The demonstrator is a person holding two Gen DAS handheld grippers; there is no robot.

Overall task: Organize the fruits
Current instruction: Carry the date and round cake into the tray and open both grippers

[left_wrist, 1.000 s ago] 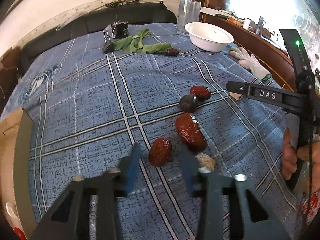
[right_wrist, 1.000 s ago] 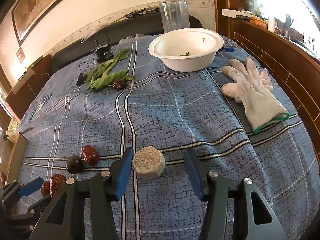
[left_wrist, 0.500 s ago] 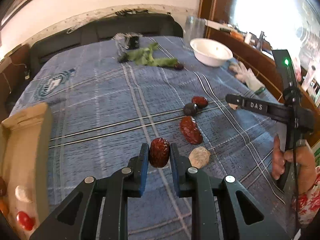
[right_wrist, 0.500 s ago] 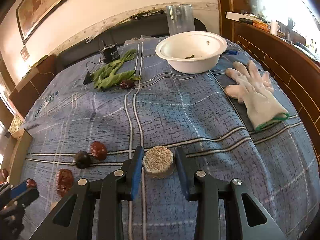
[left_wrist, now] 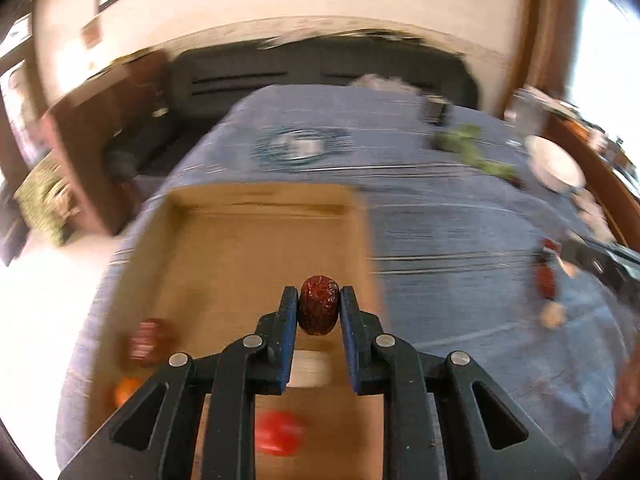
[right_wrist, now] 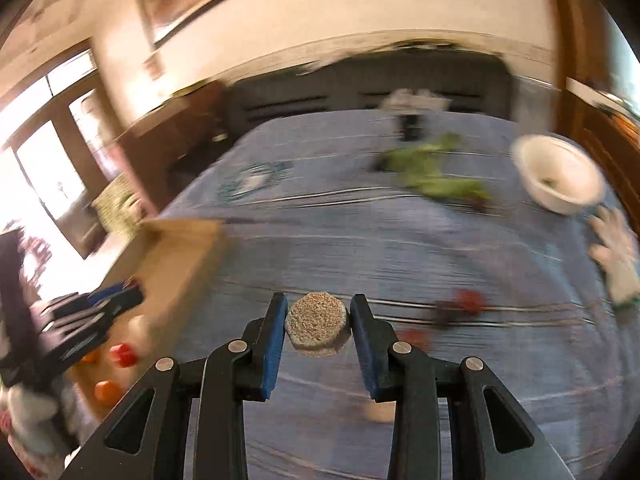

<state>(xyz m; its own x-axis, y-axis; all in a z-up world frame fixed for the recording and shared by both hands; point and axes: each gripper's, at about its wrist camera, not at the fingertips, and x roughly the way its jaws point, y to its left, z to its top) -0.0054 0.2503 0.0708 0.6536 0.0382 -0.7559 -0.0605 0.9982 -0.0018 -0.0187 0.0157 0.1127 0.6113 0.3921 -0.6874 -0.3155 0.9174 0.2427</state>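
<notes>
My left gripper [left_wrist: 319,306] is shut on a wrinkled red date [left_wrist: 319,305] and holds it above the open cardboard box [left_wrist: 240,240]. The box holds a red fruit [left_wrist: 278,434], an orange one [left_wrist: 126,390], a dark red one [left_wrist: 146,342] and a pale piece [left_wrist: 310,368]. My right gripper [right_wrist: 319,322] is shut on a round tan grainy slice [right_wrist: 317,322] above the blue plaid cloth [right_wrist: 400,248]. The box [right_wrist: 176,256] and the left gripper [right_wrist: 80,320] lie to its left. More dates [left_wrist: 546,278] lie on the cloth at the right. Both views are blurred.
A white bowl [right_wrist: 558,182] stands at the back right with green leaves [right_wrist: 432,172] beside it. A white glove [right_wrist: 616,256] lies at the right edge. Dates [right_wrist: 464,304] rest on the cloth. A dark sofa back [left_wrist: 320,76] runs behind the table.
Both grippers closed on their items, lifted them and swung left. The left one now holds the date over the box; the right one carries the slice toward it.
</notes>
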